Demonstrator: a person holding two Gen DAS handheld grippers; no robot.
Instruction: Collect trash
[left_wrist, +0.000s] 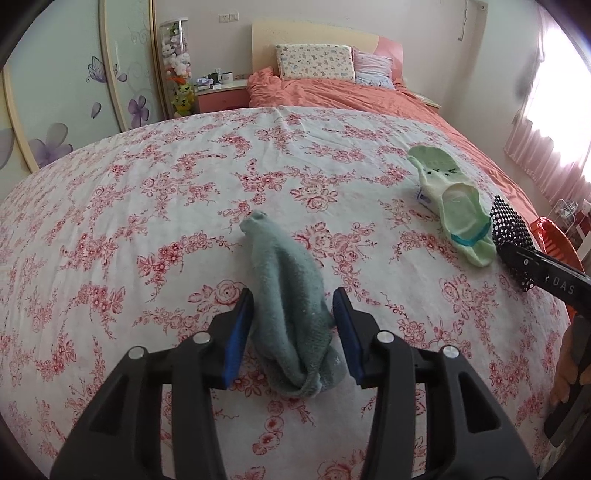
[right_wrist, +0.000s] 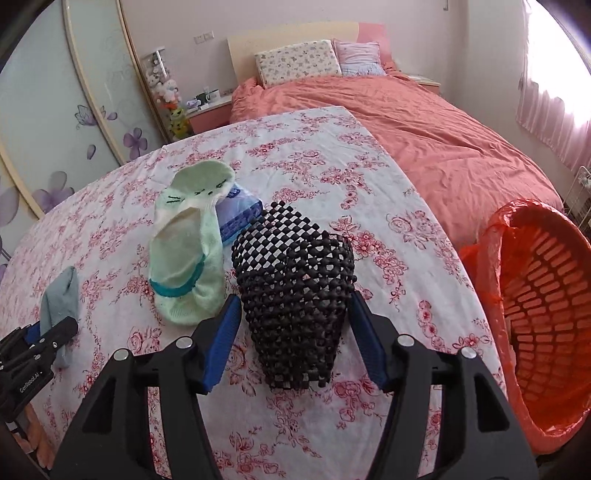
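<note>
On the floral pink-and-white bedspread (left_wrist: 184, 177), the left gripper (left_wrist: 293, 328) stands spread around a crumpled grey-green sock (left_wrist: 291, 295), its blue pads just beside the cloth. The right gripper (right_wrist: 295, 339) is likewise spread astride a black beaded mesh pouch (right_wrist: 295, 288) near the spread's right edge, beside a pale green cat-face sock (right_wrist: 188, 251) and an orange-lined slatted basket (right_wrist: 543, 295).

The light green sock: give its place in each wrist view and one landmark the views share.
Left wrist view: the light green sock lies at the right, on the floral sheet.
Right wrist view: left of centre, beside the black beaded piece.
Shared landmark: the floral pillow at the headboard.
</note>
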